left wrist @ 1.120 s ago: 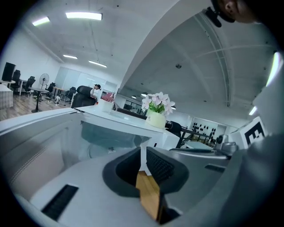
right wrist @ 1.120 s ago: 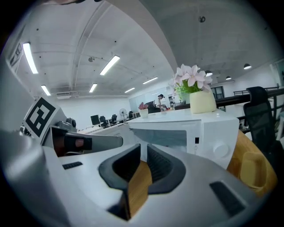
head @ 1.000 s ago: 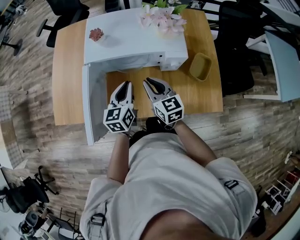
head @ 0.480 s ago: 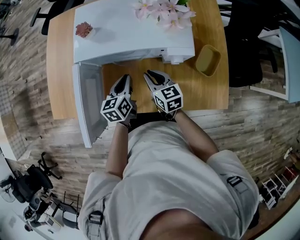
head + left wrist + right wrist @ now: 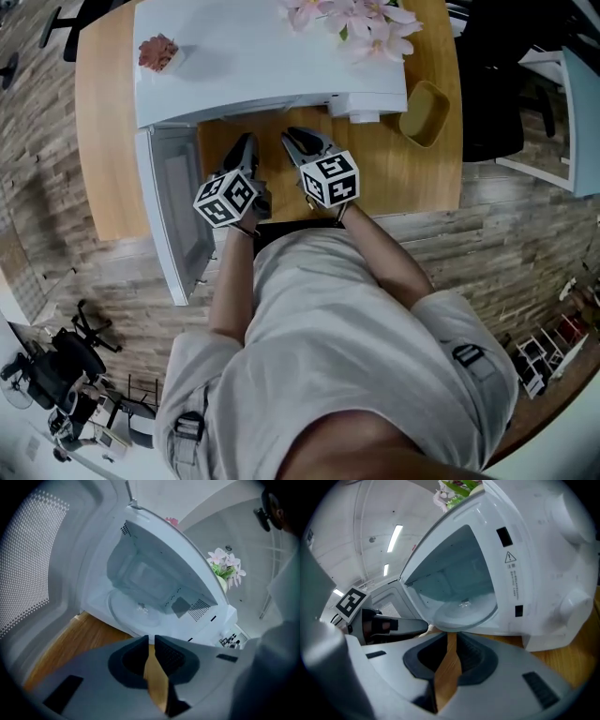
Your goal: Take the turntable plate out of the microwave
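Head view looks steeply down on a long light-wood desk (image 5: 101,141) with a big white box-shaped microwave (image 5: 253,66) standing on it. The microwave's white door (image 5: 173,211) is swung wide open to the left, its perforated window panel facing the cavity.

Inside the lit white cavity, the round clear-glass turntable plate (image 5: 133,613) lies flat on the floor of the oven, centred on its hub, with neither gripper touching it. The right gripper view shows its near edge close to the front lip of the cavity.

Both grippers hang over the bare desk just in front of the opening, side by side and pointing in toward the cavity. The left grey two-jaw gripper (image 5: 247,141) has its jaws drawn close, only a thin slit apart, and nothing sits in that slit – just the wood of the desk beyond. The right grey two-jaw gripper (image 5: 300,139) has its jaws opening, a slightly wider gap, also with only desk showing through – it holds nothing.

A small olive-yellow rectangular tray (image 5: 424,112) rests on the desk just right of the microwave. A bunch of pale pink flowers (image 5: 361,19) and a small dusty-pink ornament (image 5: 157,52) sit on the microwave's top, well apart.
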A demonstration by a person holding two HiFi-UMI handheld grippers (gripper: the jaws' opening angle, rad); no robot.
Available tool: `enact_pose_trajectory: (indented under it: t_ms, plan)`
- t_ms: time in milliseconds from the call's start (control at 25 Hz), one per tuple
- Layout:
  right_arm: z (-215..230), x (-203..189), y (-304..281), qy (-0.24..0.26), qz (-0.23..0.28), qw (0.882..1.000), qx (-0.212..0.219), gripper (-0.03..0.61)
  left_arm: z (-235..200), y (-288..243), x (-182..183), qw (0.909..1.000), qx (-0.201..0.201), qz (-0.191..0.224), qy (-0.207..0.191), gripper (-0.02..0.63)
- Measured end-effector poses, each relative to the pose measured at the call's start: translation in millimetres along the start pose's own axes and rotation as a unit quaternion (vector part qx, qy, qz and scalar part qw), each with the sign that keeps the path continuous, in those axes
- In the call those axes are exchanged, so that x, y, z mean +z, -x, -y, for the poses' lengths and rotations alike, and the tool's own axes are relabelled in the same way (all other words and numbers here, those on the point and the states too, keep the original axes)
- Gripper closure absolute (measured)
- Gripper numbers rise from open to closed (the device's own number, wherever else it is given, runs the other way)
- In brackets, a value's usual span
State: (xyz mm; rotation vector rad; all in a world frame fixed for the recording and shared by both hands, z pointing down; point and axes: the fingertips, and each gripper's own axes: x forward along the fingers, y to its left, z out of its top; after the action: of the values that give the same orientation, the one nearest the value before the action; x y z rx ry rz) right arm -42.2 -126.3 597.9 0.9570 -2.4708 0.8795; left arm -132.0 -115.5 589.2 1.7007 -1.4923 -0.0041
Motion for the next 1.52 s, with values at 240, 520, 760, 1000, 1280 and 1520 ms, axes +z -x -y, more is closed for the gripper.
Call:
enact_pose_trajectory:
  t_ms: [240, 520, 760, 1000, 1280, 1520]
  plan:
    - [8, 4, -17, -0.032, 0.007, 0.999, -0.004, 0.503, -11, -14, 5, 0.9988, -0.014, 0.010, 0.047, 0.561]
    - [17, -1, -31, -0.109, 0.006, 0.994, -0.013, 0.495, -27, -21, -6, 0.9970, -0.003, -0.010, 0.077, 0.553]
    - [24, -6, -38, -0.199, 0.012, 0.980, -0.011, 0.476, -41, -31, -3, 0.9928, -0.001, -0.005, 0.120, 0.507]
    - [32, -3, -44, -0.231, 0.028, 0.972, -0.006, 0.451, -44, -41, 1, 0.9899, -0.017, 0.003, 0.141, 0.462]
    - [33, 0, -45, -0.257, 0.040, 0.966, 0.008, 0.414, -42, -51, 9, 0.9868, -0.032, 0.009, 0.159, 0.456]
    - [36, 3, -53, -0.272, 0.051, 0.961, 0.006, 0.415, -45, -57, 9, 0.9878, -0.028, 0.005, 0.153, 0.466]
